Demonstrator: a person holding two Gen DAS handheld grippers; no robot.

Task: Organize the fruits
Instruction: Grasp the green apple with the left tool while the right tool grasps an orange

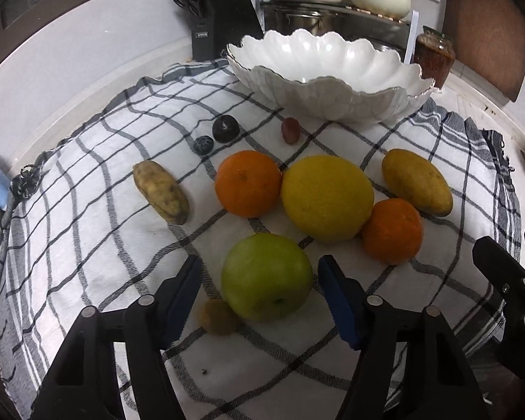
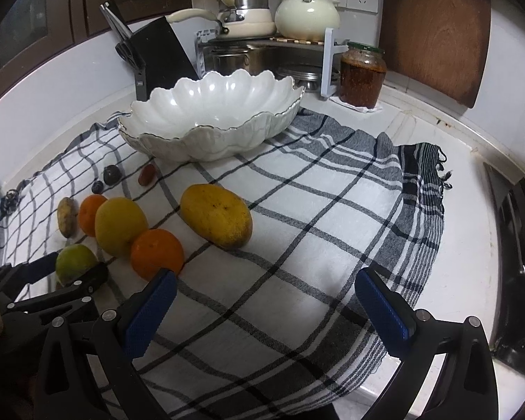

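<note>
Green apple (image 1: 266, 276) sits near on checked cloth (image 1: 87, 245), between blue pads of left hand-held gripper (image 1: 259, 294); pads not yet pressed on it, jaws part open. Small kiwi (image 1: 217, 316) touching apple at near left: must not be pinched too. Apple to be squeezed at widest part, softly, then lifted to far white bowl (image 1: 332, 66), kept clear of lemon (image 1: 327, 197). Right hand-held gripper (image 2: 262, 311) wide open, nothing held.

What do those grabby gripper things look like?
Each gripper, left gripper and right gripper, is a black plastic frame with triangular cut-outs and small round silver pins. Its two fingers carry flat, bright blue textured pads. No cables or sleeves show.
</note>
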